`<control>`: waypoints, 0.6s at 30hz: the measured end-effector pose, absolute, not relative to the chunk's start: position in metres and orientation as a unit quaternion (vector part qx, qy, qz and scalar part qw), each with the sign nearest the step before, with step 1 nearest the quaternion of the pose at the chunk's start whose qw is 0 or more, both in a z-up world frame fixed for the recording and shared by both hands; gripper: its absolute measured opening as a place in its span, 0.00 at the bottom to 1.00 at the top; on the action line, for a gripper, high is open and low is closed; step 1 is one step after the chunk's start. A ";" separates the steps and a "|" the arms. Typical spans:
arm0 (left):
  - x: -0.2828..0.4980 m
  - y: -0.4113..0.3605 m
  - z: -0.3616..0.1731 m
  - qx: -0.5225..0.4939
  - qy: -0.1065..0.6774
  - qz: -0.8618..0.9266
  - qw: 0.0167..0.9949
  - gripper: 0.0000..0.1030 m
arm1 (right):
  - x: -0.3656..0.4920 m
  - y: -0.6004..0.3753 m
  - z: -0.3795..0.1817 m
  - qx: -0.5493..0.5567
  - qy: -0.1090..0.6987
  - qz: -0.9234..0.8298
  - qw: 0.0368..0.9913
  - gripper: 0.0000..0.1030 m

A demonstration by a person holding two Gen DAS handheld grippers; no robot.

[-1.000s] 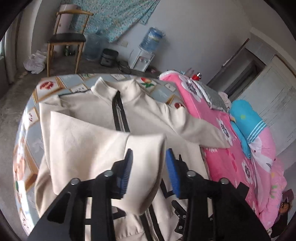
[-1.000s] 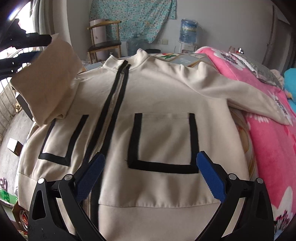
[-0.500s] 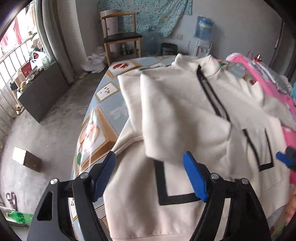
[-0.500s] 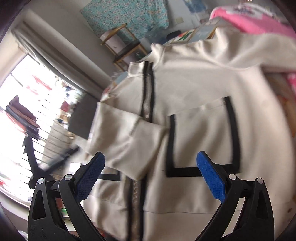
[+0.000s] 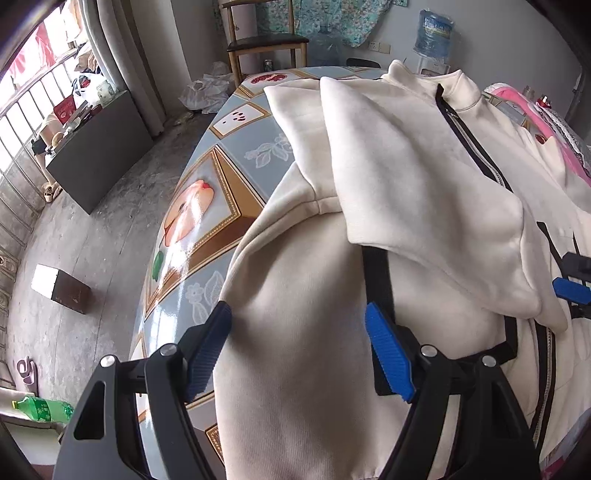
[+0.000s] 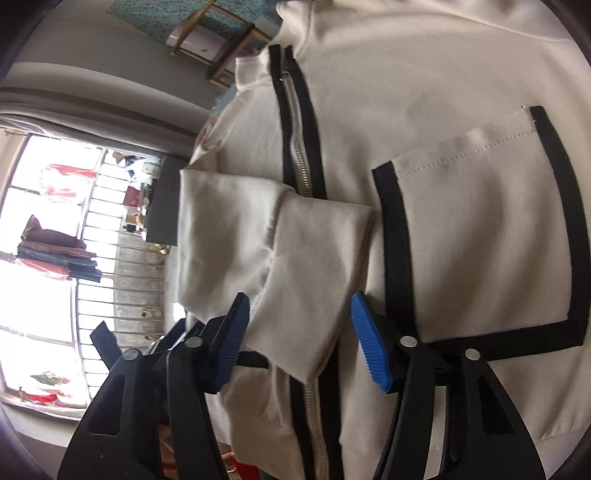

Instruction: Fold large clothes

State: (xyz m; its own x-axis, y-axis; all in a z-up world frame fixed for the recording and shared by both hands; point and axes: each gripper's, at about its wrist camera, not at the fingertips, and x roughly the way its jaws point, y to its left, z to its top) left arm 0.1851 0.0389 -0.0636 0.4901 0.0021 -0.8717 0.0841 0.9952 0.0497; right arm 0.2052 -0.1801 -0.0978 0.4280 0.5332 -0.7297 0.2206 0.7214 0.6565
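Cream jacket [image 5: 314, 369] flat on table [image 5: 207, 206] — sleeve [image 6: 280, 251] folded across zipper; left hand-held gripper [image 5: 299, 354] released; right hand-held gripper [image 6: 299, 339] released.

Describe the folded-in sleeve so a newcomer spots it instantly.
Start at the cream jacket spread on the picture-print table. Its black-edged zipper runs down the front. The sleeve is the loose cream flap lying across that zipper, plain, with no black trim.

A lived-in home room is indicated by a wooden chair [image 5: 266, 40], water dispenser bottle [image 5: 433, 32], patterned tablecloth [image 5: 207, 192], and barred window [image 6: 55, 258] with hung laundry.
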 end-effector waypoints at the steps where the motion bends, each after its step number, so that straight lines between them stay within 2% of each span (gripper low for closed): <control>1: 0.186 0.040 -0.065 0.043 0.504 -0.022 0.862 0.71 | 0.205 -0.179 -0.098 0.361 0.521 0.101 0.767 0.46; 5: 0.190 0.042 -0.065 0.043 0.501 -0.021 0.864 0.71 | 0.210 -0.165 -0.094 0.318 0.529 0.076 0.783 0.37; 7: 0.192 0.042 -0.064 0.043 0.499 -0.019 0.865 0.71 | 0.210 -0.161 -0.092 0.293 0.532 0.058 0.792 0.25; 8: 0.194 0.042 -0.064 0.043 0.499 -0.018 0.866 0.71 | 0.210 -0.161 -0.091 0.280 0.533 0.047 0.797 0.11; 9: 0.195 0.043 -0.064 0.042 0.498 -0.018 0.866 0.71 | 0.211 -0.163 -0.089 0.277 0.530 0.044 0.800 0.06; 11: 0.197 0.045 -0.064 0.040 0.497 -0.014 0.867 0.71 | 0.215 -0.166 -0.076 0.271 0.514 0.047 0.813 0.05; 18: 0.204 0.055 -0.067 0.017 0.499 -0.011 0.866 0.73 | 0.245 -0.181 0.029 0.181 0.405 0.041 0.896 0.04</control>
